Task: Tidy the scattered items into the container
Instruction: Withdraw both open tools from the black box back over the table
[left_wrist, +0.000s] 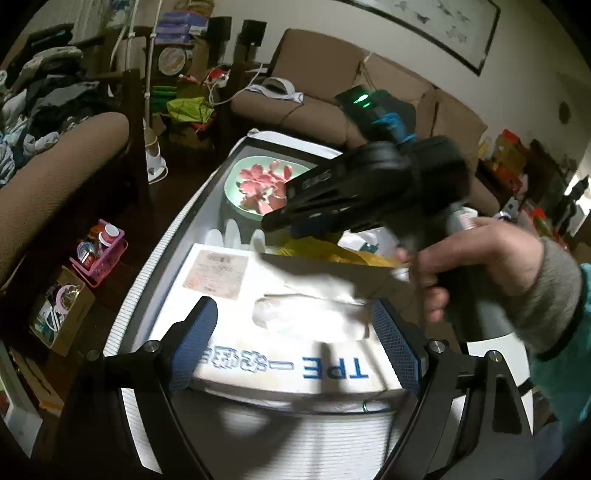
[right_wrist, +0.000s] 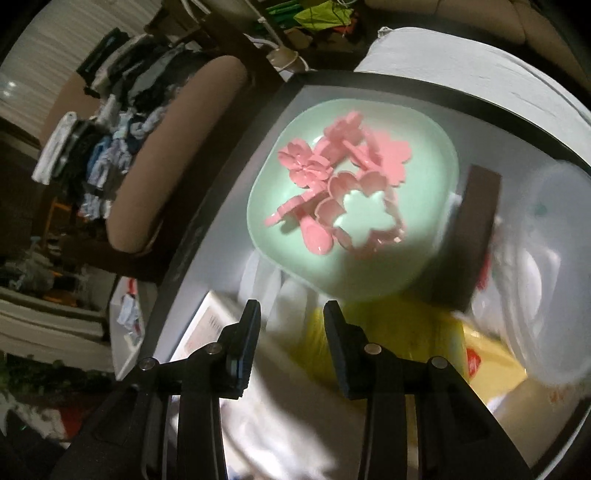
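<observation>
A mint-green plate (right_wrist: 417, 229) holds several pink flower-shaped cutters (right_wrist: 332, 173) on the white table; it also shows in the left wrist view (left_wrist: 236, 177), with the pink cutters (left_wrist: 258, 181) in it. My right gripper (right_wrist: 291, 314) is open and empty, hovering just short of the plate's near rim above a yellow bag (right_wrist: 399, 325). In the left wrist view the right gripper (left_wrist: 295, 218) reaches toward the plate from the right. My left gripper (left_wrist: 293, 325) is open and empty above a white box printed "TPE" (left_wrist: 258, 354).
White plastic bags (right_wrist: 535, 258) and a dark brown block (right_wrist: 476, 229) lie right of the plate. A brown sofa (left_wrist: 332, 92) stands behind the table. A pink basket (left_wrist: 99, 254) and a cardboard box (left_wrist: 62, 310) sit on the floor to the left.
</observation>
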